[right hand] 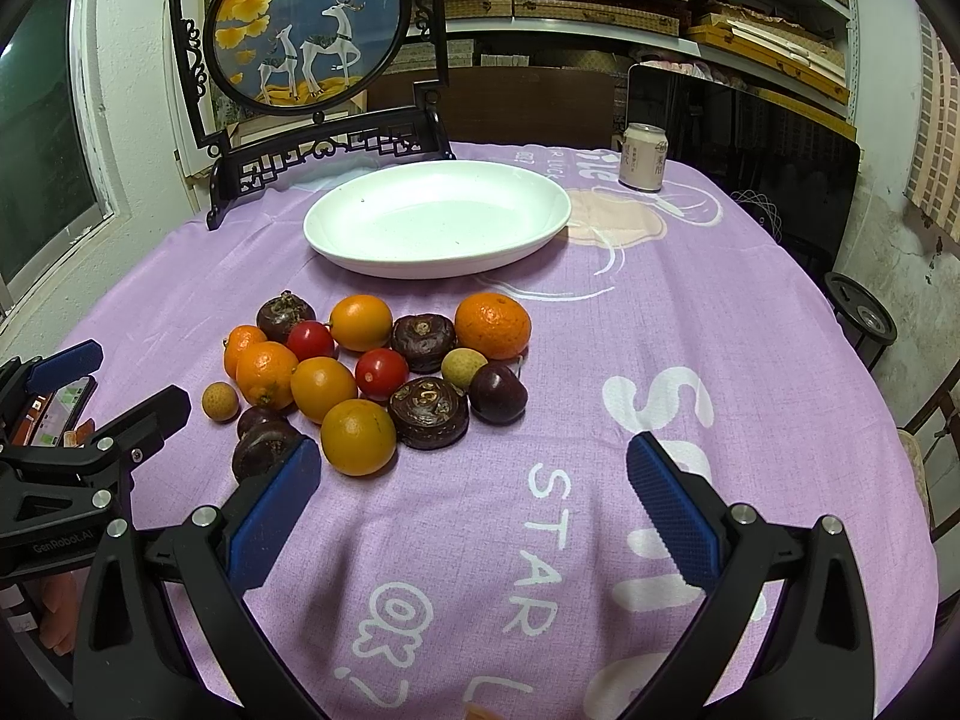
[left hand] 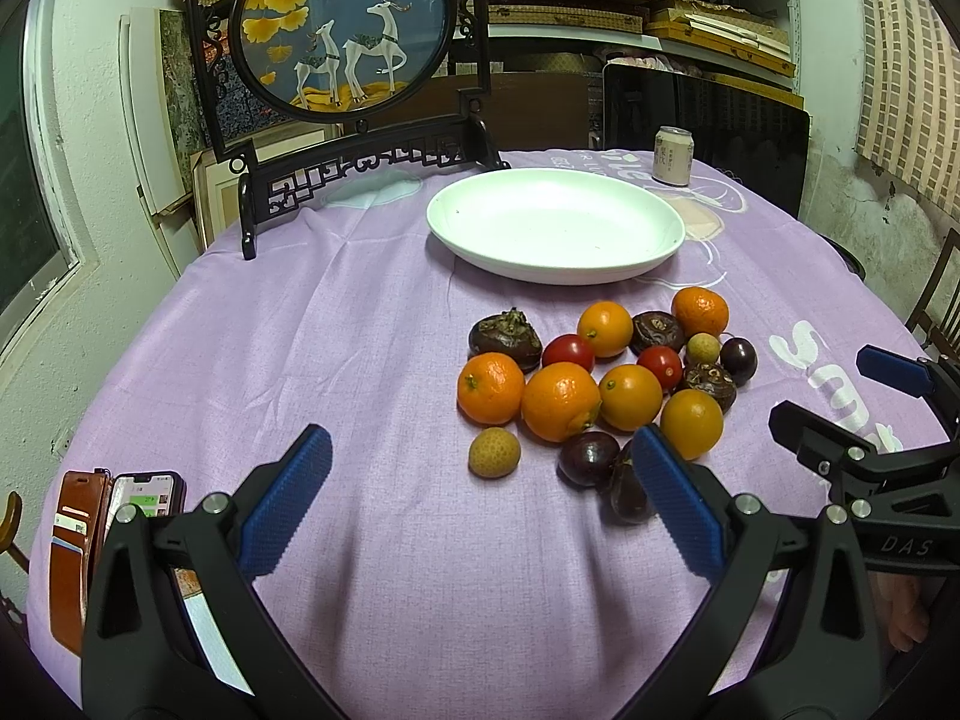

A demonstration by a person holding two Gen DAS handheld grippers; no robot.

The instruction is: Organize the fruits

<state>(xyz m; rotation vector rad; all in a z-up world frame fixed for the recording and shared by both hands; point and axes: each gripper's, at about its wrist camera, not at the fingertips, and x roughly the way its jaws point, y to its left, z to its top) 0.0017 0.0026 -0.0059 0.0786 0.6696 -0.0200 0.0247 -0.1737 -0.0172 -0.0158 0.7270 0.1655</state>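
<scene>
A pile of fruit [left hand: 600, 384] lies on the purple tablecloth: several oranges, two red tomatoes [left hand: 568, 353], dark water chestnuts, dark plums and pale longans [left hand: 494, 452]. The same pile shows in the right wrist view [right hand: 372, 372]. An empty white plate [left hand: 555, 225] stands behind it, also in the right wrist view [right hand: 438, 216]. My left gripper [left hand: 480, 456] is open and empty, just in front of the pile. My right gripper [right hand: 474, 462] is open and empty, to the right front of the pile.
A carved black stand with a deer picture [left hand: 342, 30] stands at the back left. A drink can [left hand: 673, 155] stands at the back right. A phone in a brown case [left hand: 114, 516] lies at the left table edge. A black chair back [right hand: 750, 132] stands behind the table.
</scene>
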